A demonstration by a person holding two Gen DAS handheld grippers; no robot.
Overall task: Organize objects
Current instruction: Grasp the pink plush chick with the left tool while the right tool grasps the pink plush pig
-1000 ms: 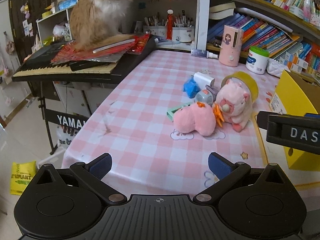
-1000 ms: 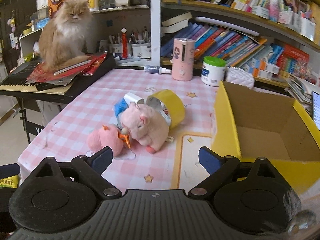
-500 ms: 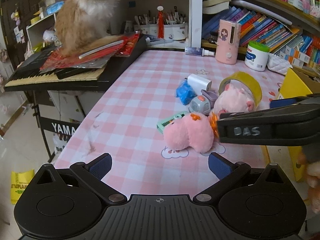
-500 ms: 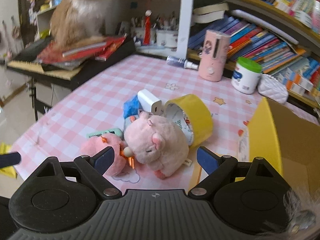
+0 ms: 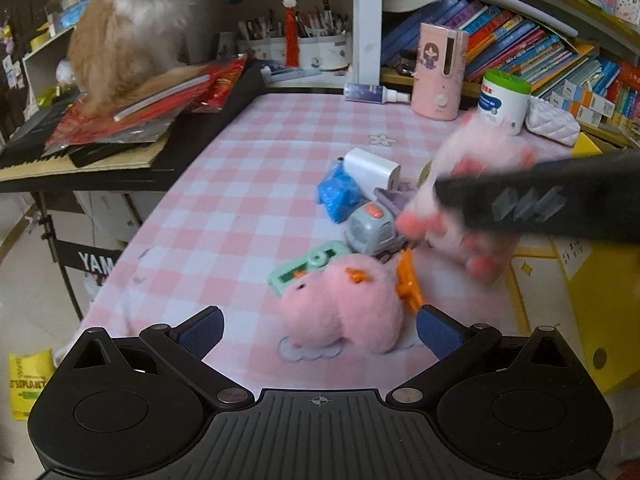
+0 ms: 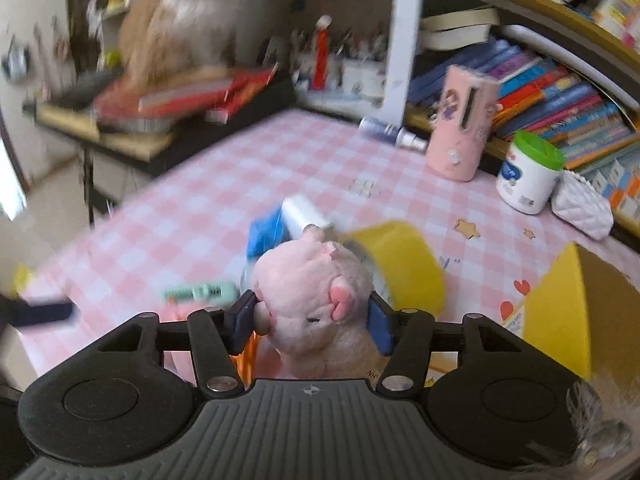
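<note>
A pale pink pig plush (image 6: 316, 300) sits between the blue pads of my right gripper (image 6: 311, 320), whose jaws are closing and press its sides. In the left wrist view the pig (image 5: 476, 176) and the right gripper (image 5: 540, 204) blur together above the pile. My left gripper (image 5: 320, 334) is open, low over the table. A second pink plush with orange trim (image 5: 340, 308) lies just beyond and between its fingers, untouched. Behind it lie a mint green toy (image 5: 308, 266), a grey toy truck (image 5: 370, 230), a blue bundle (image 5: 340, 194) and a white charger (image 5: 372, 168).
A yellow tape roll (image 6: 400, 264) stands behind the pig, with an open yellow box (image 6: 568, 308) at the right. A pink humidifier (image 5: 440, 72), a white jar (image 5: 504, 104) and a white pouch (image 5: 552, 126) line the back. A cat (image 5: 136, 28) sits on the piano keyboard at left.
My right gripper moved in over the pig plush and shut on it, and the pig has shifted up off the pile. My left gripper came closer to the second pink plush.
</note>
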